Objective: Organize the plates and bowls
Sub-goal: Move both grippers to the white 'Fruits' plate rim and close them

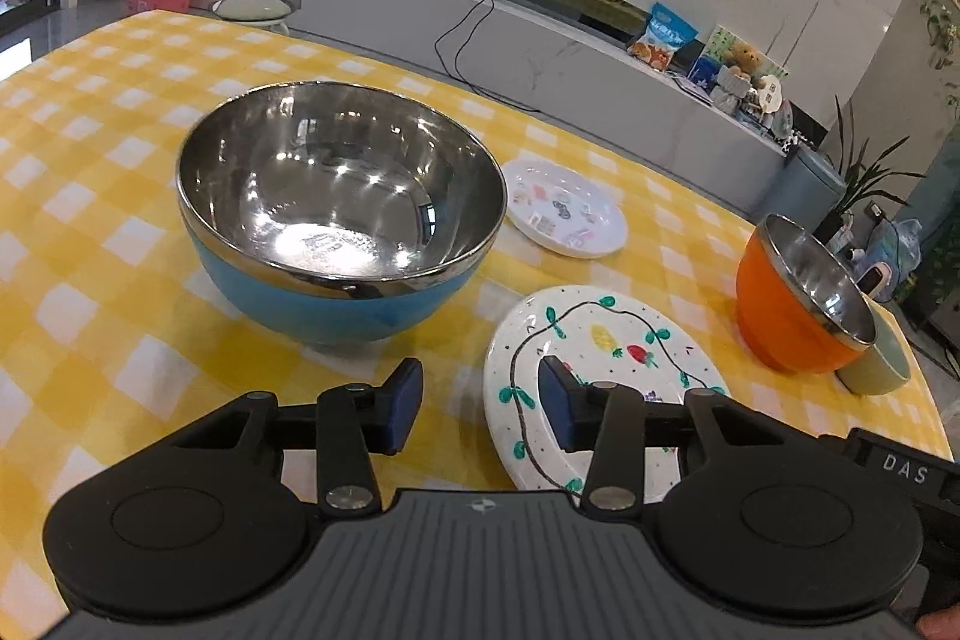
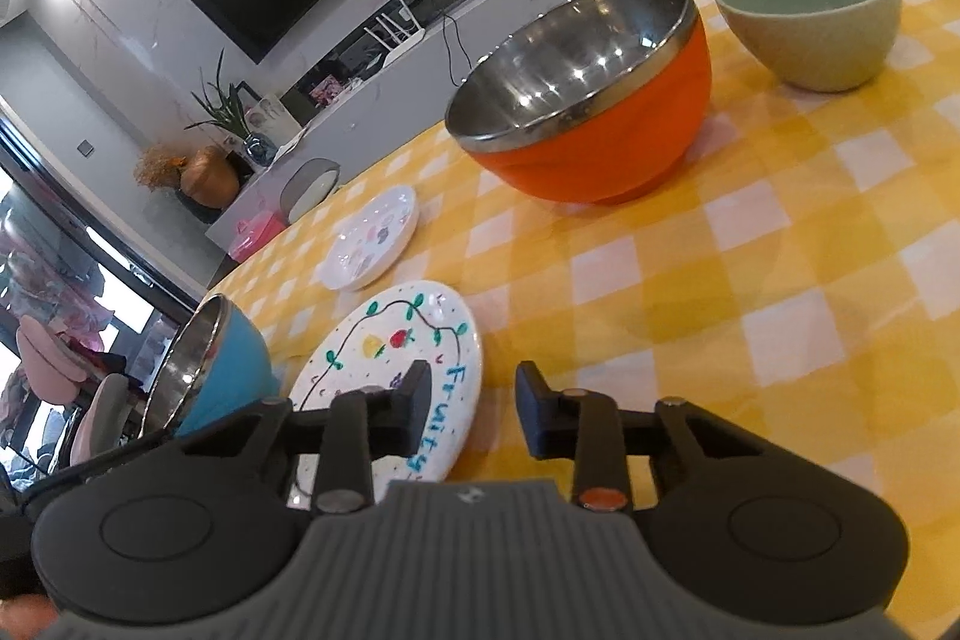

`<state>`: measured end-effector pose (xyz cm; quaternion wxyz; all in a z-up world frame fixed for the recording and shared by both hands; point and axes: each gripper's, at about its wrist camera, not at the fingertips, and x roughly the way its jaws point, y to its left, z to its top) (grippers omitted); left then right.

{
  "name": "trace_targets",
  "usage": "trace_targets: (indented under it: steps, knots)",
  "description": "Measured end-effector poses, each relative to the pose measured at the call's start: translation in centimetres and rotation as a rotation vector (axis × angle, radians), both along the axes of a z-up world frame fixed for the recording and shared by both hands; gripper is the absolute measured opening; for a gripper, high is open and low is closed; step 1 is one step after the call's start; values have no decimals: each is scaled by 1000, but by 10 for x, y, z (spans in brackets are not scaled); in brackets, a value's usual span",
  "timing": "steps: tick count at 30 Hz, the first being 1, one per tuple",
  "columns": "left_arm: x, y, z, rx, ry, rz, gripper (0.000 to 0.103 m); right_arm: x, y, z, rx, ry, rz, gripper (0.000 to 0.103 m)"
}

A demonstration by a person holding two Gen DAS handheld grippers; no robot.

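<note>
A large blue steel-lined bowl (image 1: 339, 214) stands on the yellow checked table (image 1: 90, 232), just ahead of my open, empty left gripper (image 1: 480, 403). A fruit-painted plate (image 1: 600, 358) lies under its right finger. A small white sticker plate (image 1: 564, 208) lies farther back. An orange steel-lined bowl (image 1: 798, 304) and a green bowl (image 1: 876, 364) stand at the right. In the right wrist view my open, empty right gripper (image 2: 474, 400) hovers at the fruit plate's (image 2: 390, 346) right edge. The orange bowl (image 2: 588, 100), green bowl (image 2: 810, 16), sticker plate (image 2: 372, 238) and blue bowl (image 2: 210, 364) also show there.
The table's far edge (image 1: 420, 64) runs along a grey TV cabinet (image 1: 540, 40) with a router and snacks. A chair (image 1: 258, 4) stands beyond the far left edge. The table's right edge (image 1: 936, 400) lies just past the green bowl.
</note>
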<state>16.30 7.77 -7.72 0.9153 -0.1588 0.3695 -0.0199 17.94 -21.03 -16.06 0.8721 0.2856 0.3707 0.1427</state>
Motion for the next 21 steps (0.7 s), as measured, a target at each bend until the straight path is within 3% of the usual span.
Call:
trace_targets:
  steps: [6,10,16,21]
  knots:
    - [6,-2,-9,8,6,-12,45,5,0,-2,8,-15,-1,27]
    - [6,-3,-10,-7,-1,-28,36,5,4,-5,17,-10,22,16]
    - [6,-7,-13,-8,-8,-59,17,4,8,-5,7,-21,33,13]
    - [6,-7,-13,-16,-8,-58,16,6,5,-9,32,-5,20,6]
